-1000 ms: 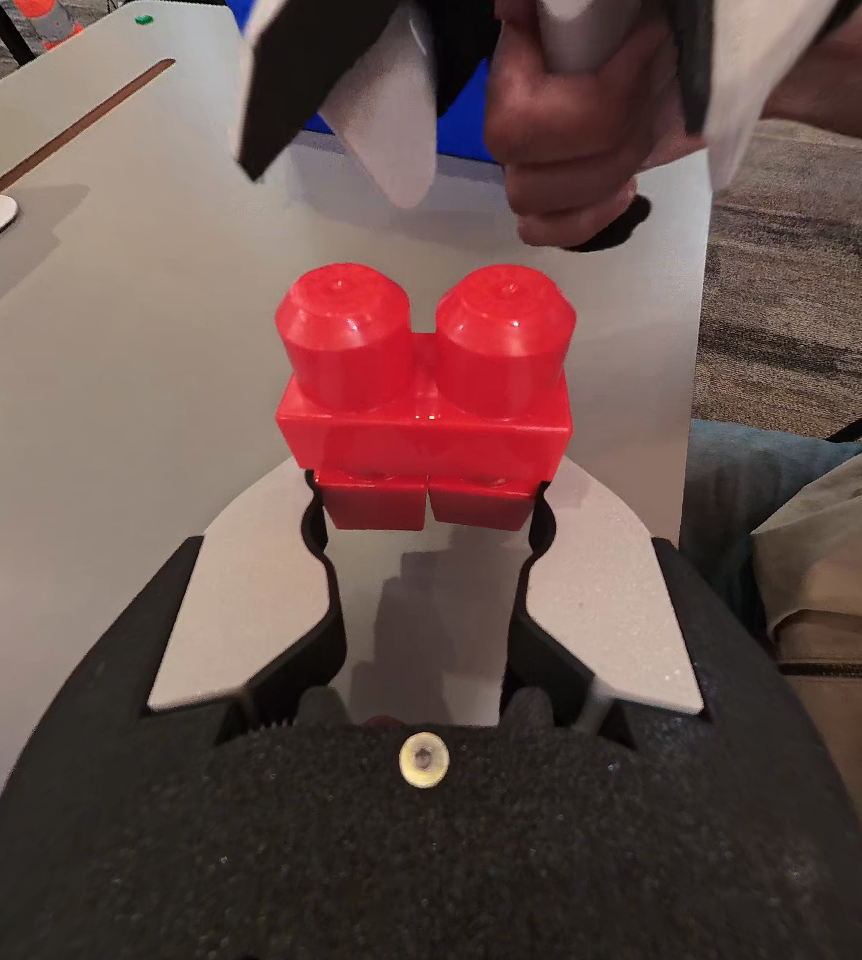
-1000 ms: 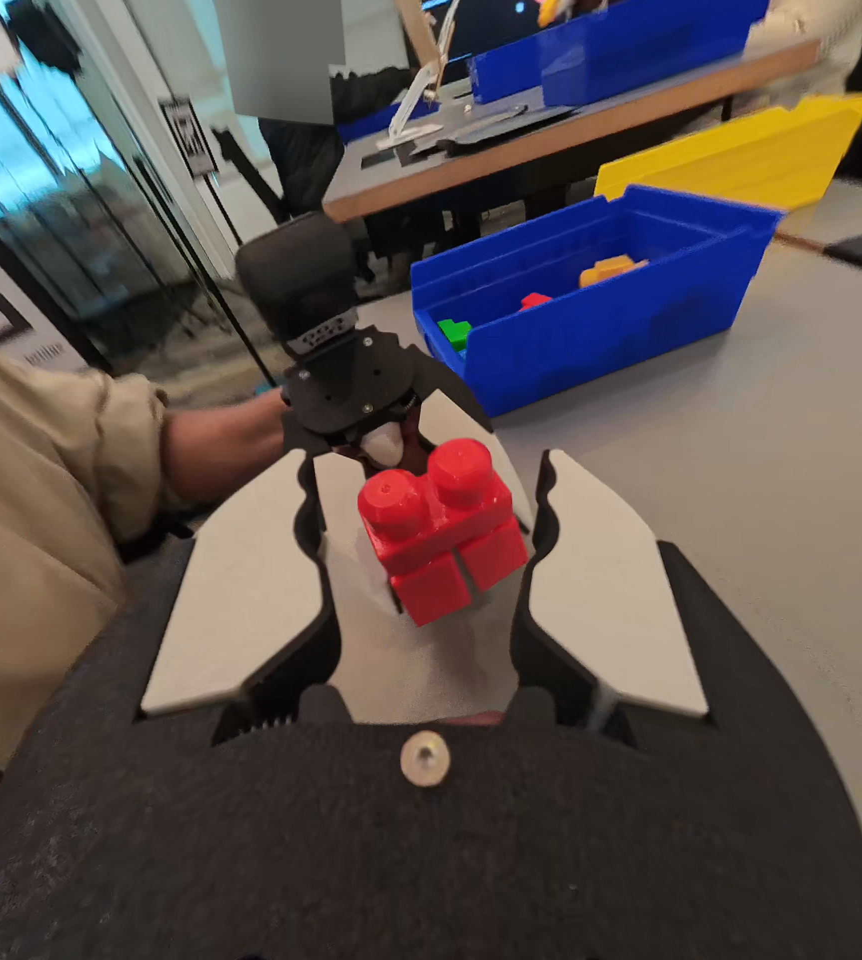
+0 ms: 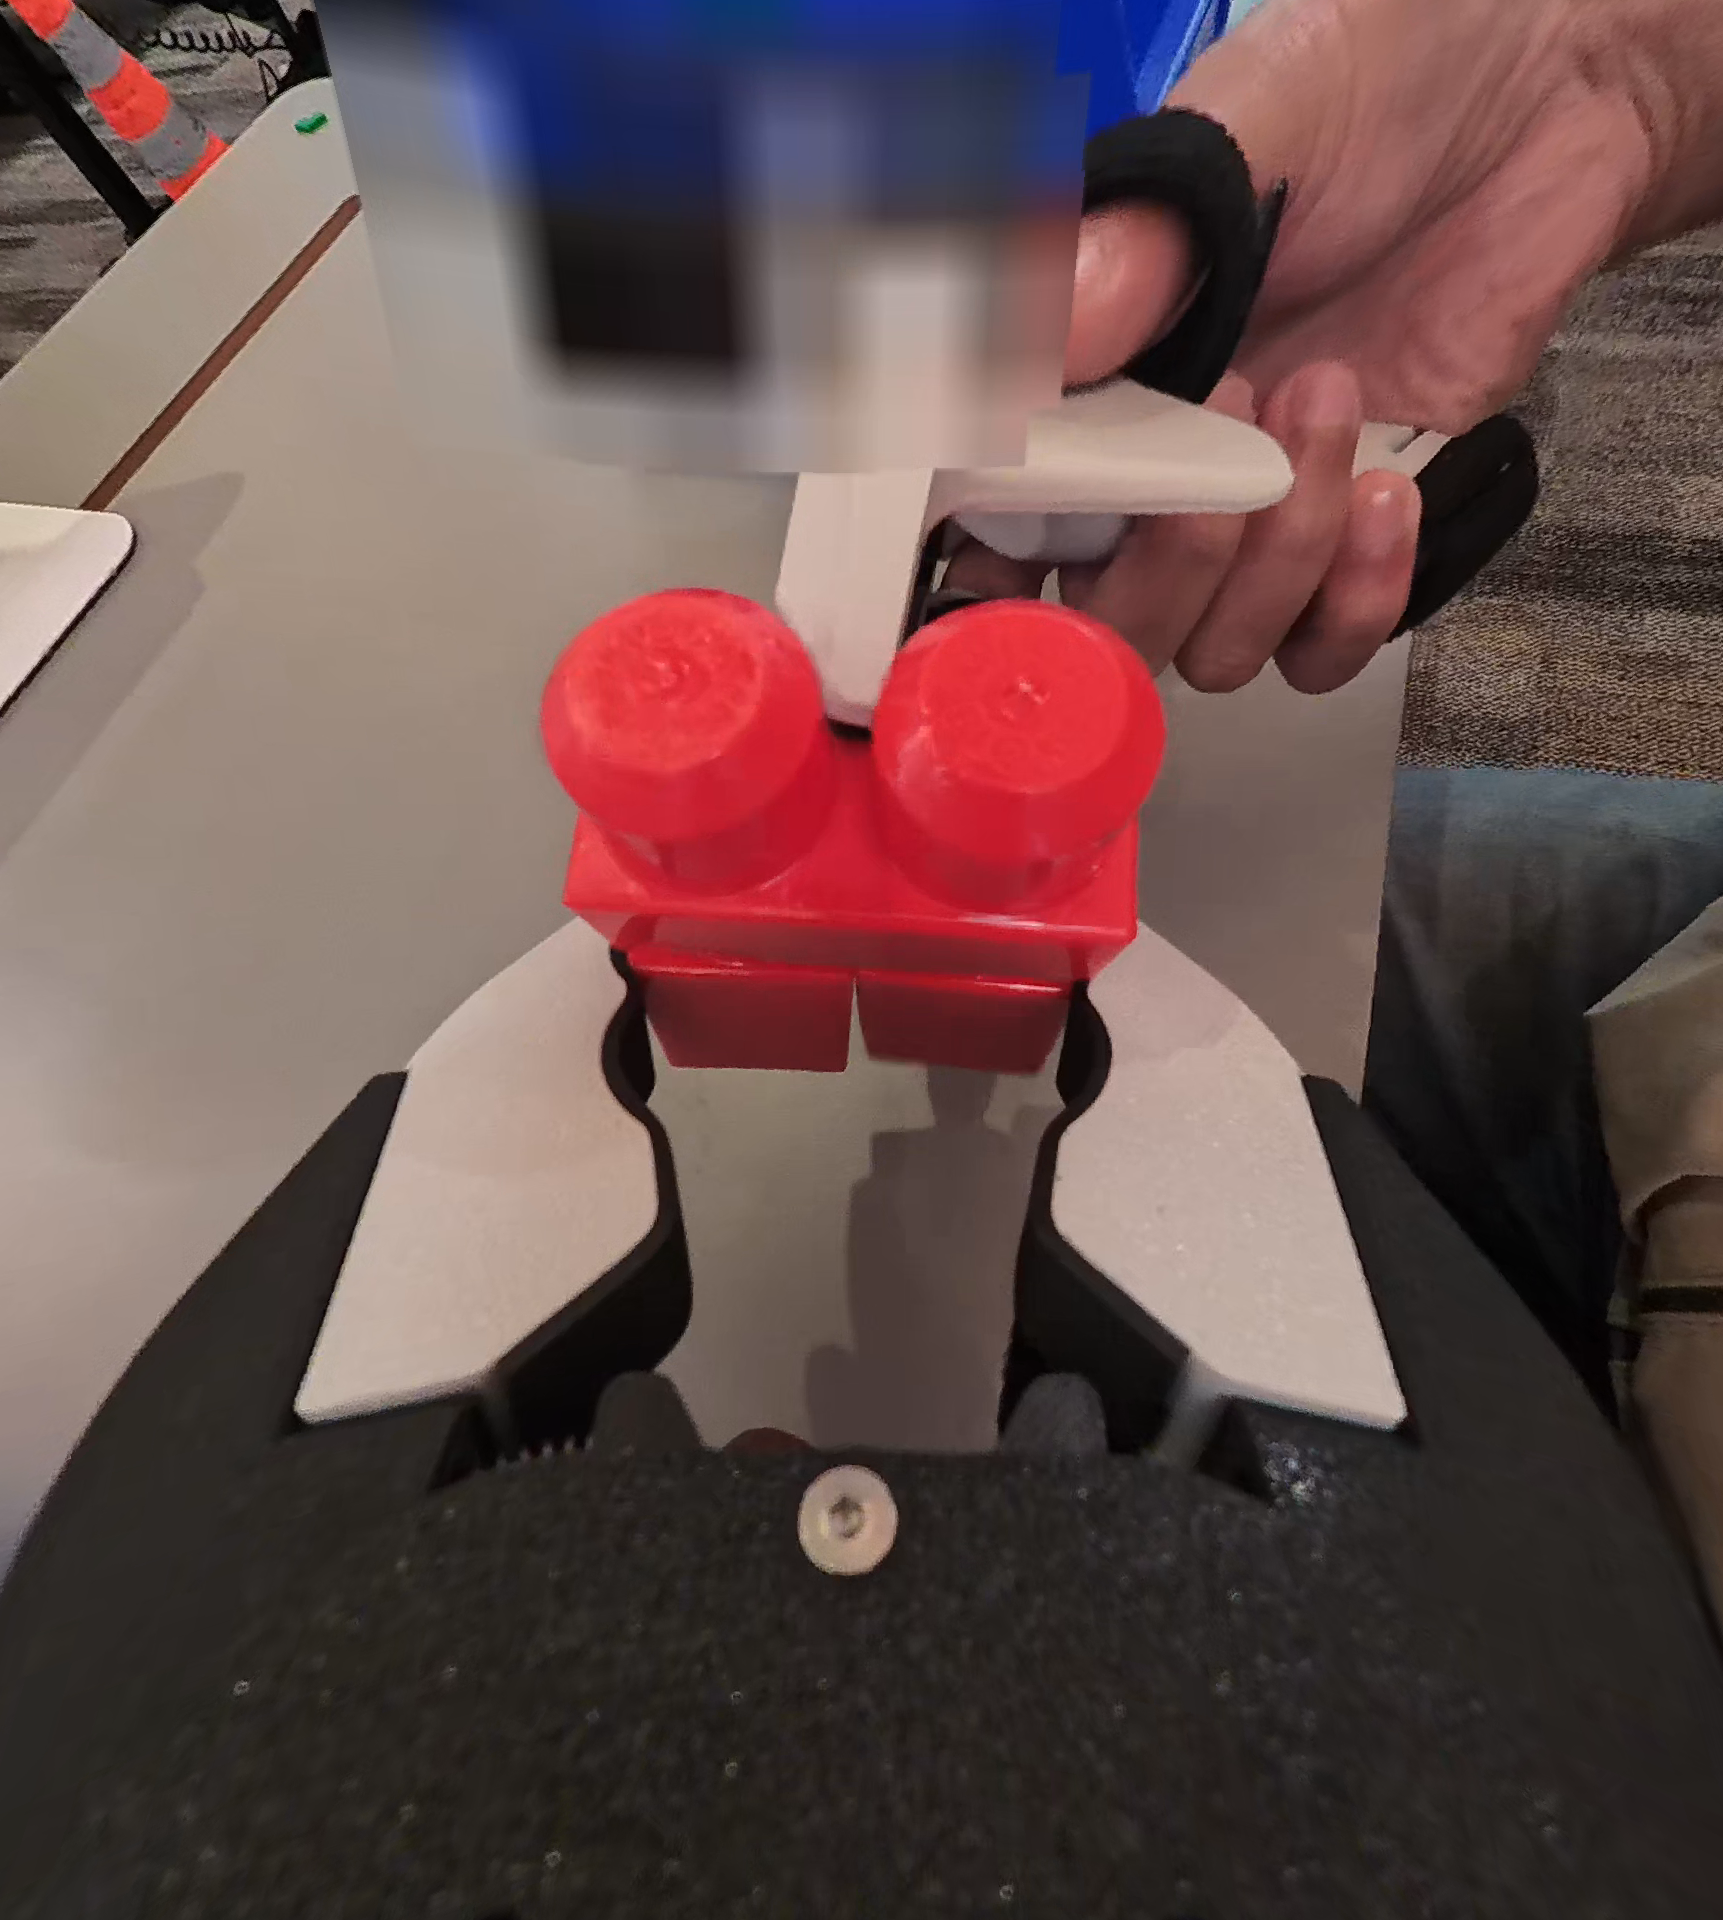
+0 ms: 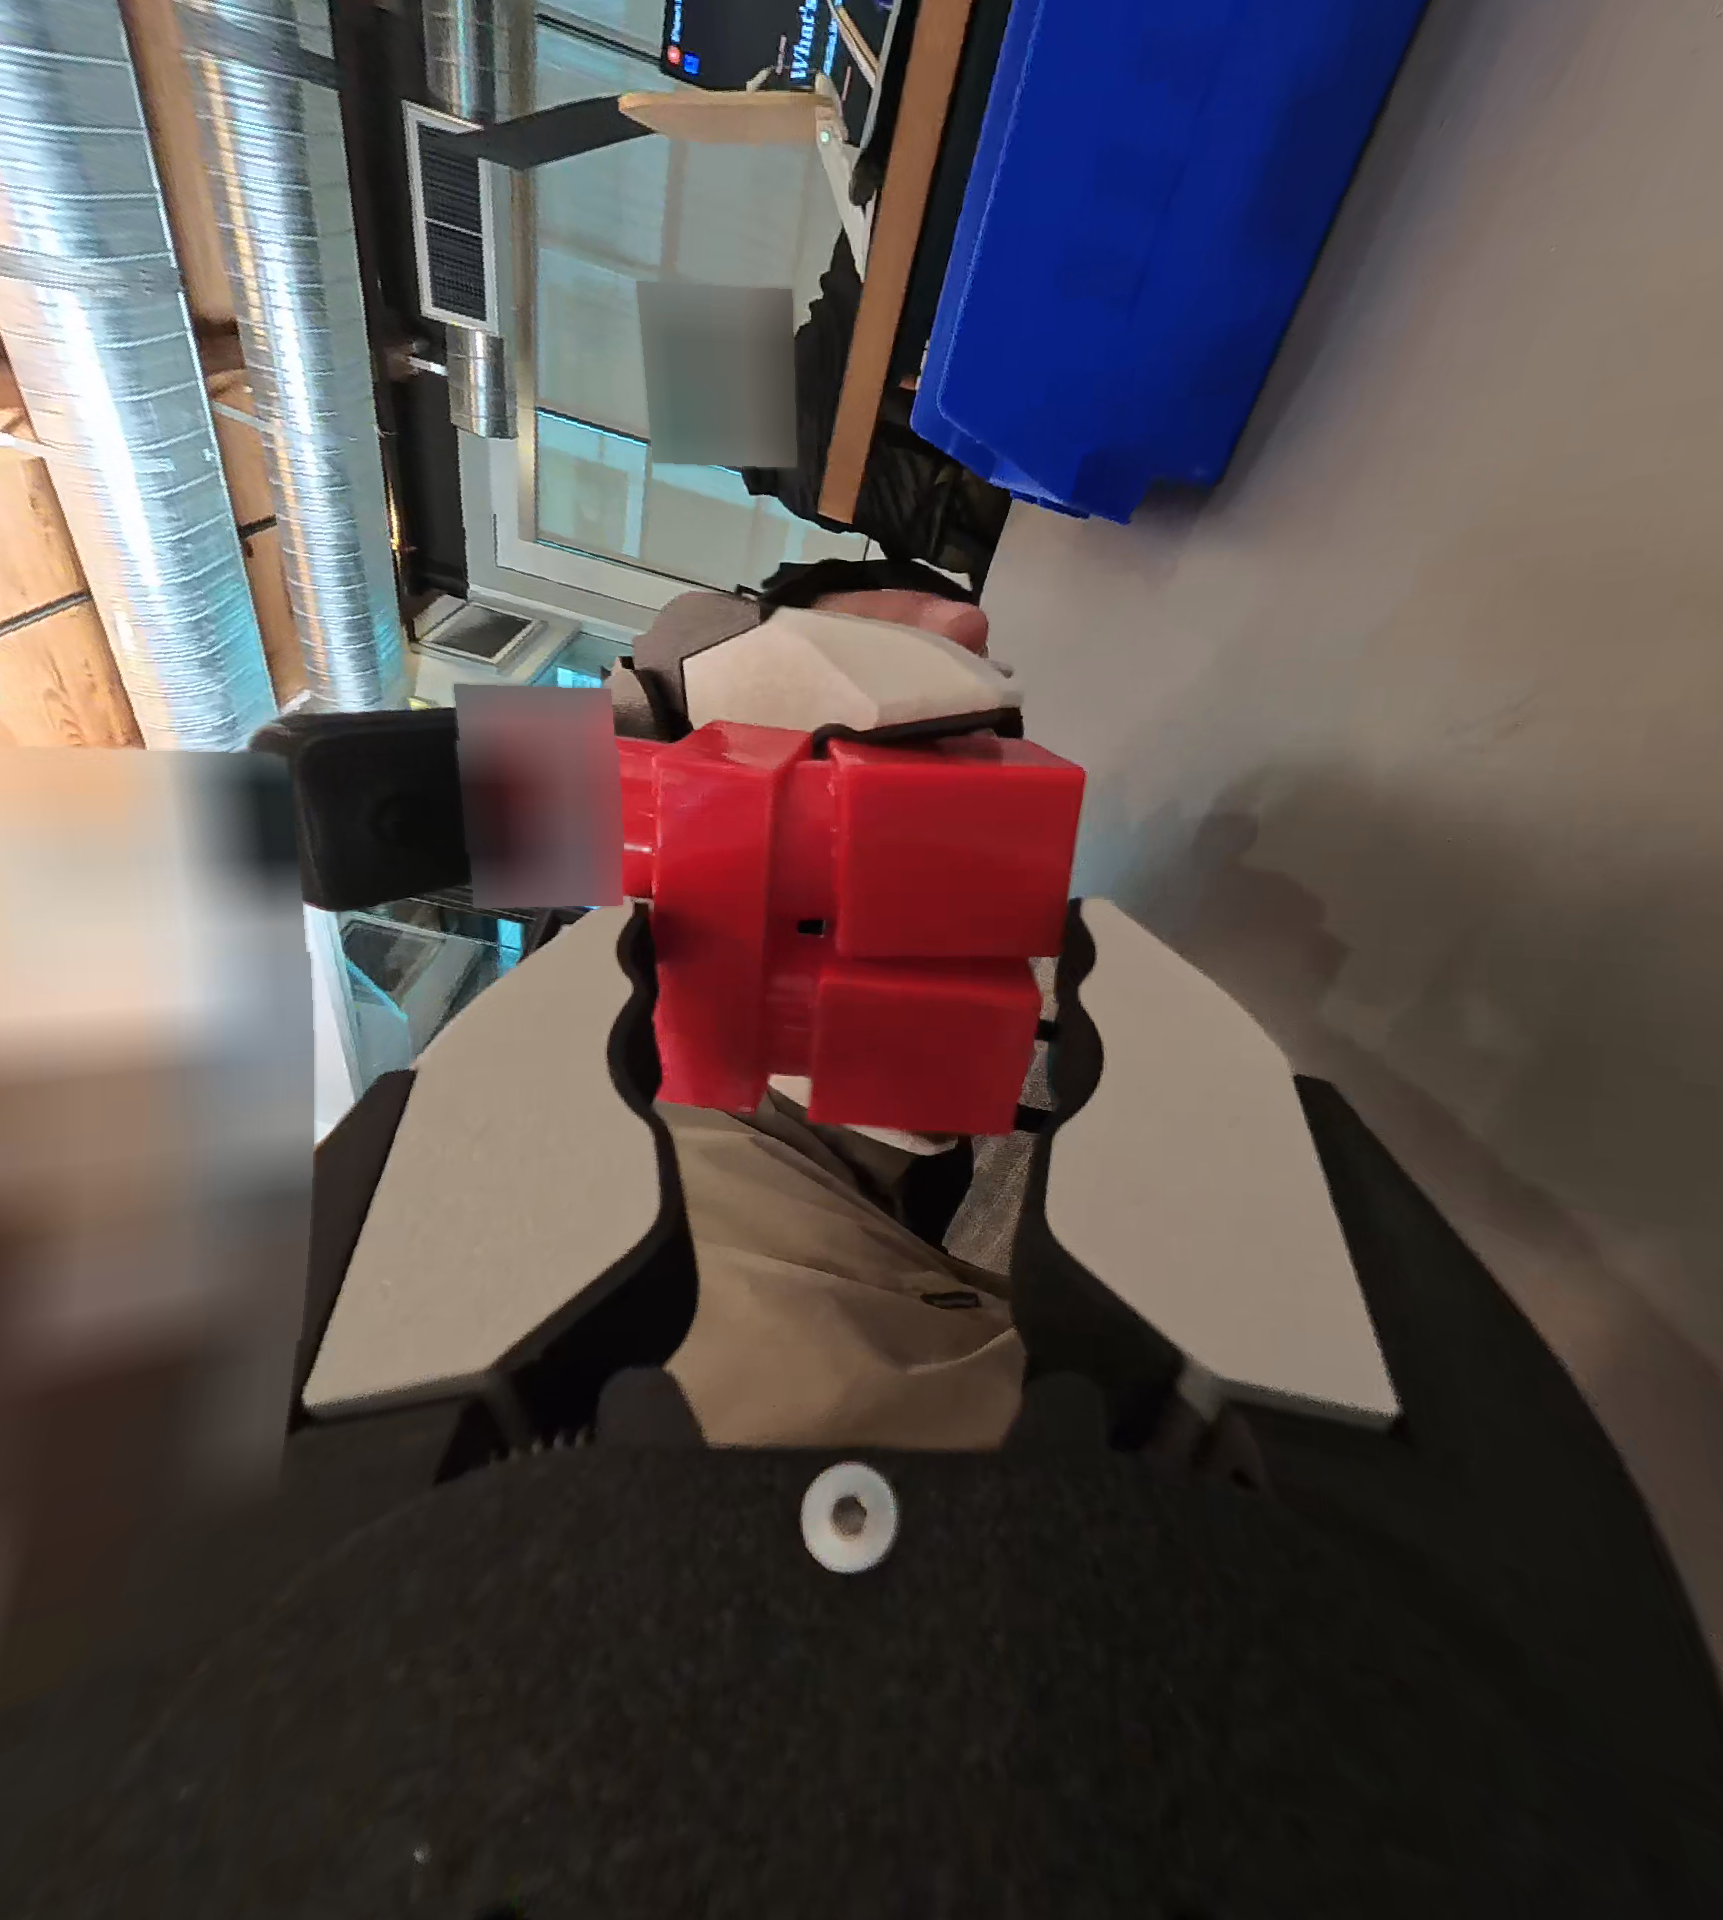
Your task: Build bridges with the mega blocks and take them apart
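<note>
The left tongs clamp the 2 lower blocks of the red bridge, held above the bench. At 12 o'clock, the right tongs straddle its top block; contact unclear. Disassembly looks barely begun.

Left gripper, level over the table, jaws clamped on the lower part of a red block. Right gripper, rolled sideways, jaws straddling the same block. Right hand grips its handle.
</note>
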The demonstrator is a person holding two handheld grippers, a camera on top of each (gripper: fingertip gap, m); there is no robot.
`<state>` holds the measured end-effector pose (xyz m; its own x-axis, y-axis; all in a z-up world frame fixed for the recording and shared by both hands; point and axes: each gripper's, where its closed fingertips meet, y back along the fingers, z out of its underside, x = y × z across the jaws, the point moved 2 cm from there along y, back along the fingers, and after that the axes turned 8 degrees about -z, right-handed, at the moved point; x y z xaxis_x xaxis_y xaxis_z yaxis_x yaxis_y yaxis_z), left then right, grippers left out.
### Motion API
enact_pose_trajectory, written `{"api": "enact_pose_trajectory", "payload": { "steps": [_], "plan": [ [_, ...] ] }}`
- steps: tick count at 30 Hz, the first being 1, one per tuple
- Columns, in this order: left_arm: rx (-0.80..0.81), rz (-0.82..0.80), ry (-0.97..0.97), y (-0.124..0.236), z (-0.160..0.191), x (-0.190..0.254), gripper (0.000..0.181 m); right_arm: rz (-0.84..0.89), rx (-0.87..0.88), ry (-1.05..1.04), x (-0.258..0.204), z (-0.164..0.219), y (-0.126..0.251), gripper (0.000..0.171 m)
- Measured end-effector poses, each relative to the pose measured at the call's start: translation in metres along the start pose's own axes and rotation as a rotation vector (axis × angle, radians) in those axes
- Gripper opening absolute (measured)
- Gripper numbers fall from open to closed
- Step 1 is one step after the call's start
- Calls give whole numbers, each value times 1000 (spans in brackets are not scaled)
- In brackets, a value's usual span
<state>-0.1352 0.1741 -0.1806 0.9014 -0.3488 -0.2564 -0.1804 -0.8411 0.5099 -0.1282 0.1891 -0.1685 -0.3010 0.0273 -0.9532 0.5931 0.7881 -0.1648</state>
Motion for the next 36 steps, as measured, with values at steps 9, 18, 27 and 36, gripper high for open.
{"api": "enact_pose_trajectory", "payload": {
  "steps": [9, 18, 27, 36],
  "plan": [
    [4, -2, 11, -1, 1, -3, 77, -75, 13, -27, 4, -1, 1, 69],
    [19, -10, 29, -3, 2, -5, 77, -109, 39, -42, 8, -4, 4, 61],
    [8, -18, 61, -9, 6, -12, 76, -12, 51, 61, 3, -14, 9, 77],
    [-42, -100, 98, -18, 19, -18, 76, 420, -83, 444, -2, -18, 27, 79]
  ]
}}
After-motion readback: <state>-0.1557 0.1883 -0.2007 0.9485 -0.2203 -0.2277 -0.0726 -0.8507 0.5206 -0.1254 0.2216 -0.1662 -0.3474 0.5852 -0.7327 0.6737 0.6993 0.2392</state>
